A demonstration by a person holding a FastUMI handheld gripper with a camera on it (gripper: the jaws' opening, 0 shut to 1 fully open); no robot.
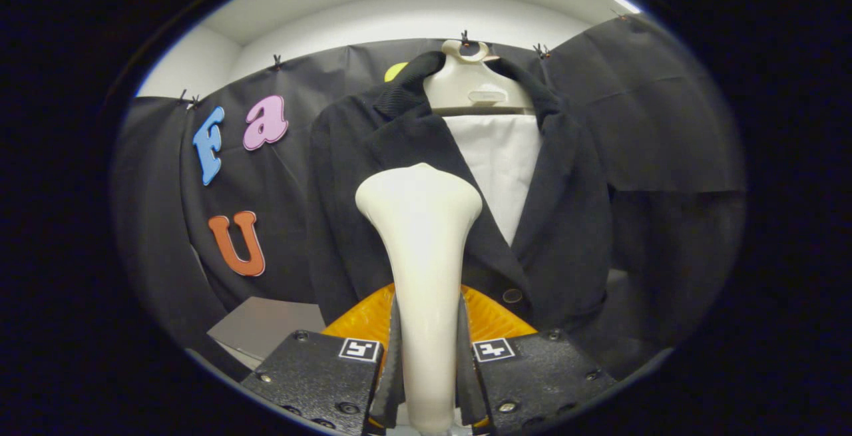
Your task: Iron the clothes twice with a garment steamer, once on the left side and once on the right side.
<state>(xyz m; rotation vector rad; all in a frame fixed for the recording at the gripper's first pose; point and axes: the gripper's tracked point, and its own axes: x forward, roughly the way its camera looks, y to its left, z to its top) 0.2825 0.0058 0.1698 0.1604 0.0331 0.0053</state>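
Steamer (421, 263) sits upright between your gripper (426, 383) fingers, which are closed in on its pale handle from both sides, so you have a firm hold with almost no gap left. Its broad head rises at twelve o'clock from the fingers and lies over the front panel of the dark jacket (572, 223), the panel toward ten o'clock of the button (512, 295). The jacket hangs just beyond, on a pale hanger form (469, 80) at twelve o'clock, with a white shirt front (504, 156) showing between the lapels. Judging from this, you are somewhere in a pass on that panel, with the panel toward two o'clock probably yet to do; nothing in the cloth tells you which strokes are finished, since no crease, damp patch or steam shows. You cannot tell whether the head touches the fabric or stands just off it, because you see it from behind and its face is hidden. The steamer's lower end is cut off below the fingers, and any hose or cord is out of sight. An orange ribbed thing (489, 316) peeks out behind the fingers at one o'clock; what it is stays unclear. A grey flat surface (266, 326) lies at ten o'clock, partly cut off.
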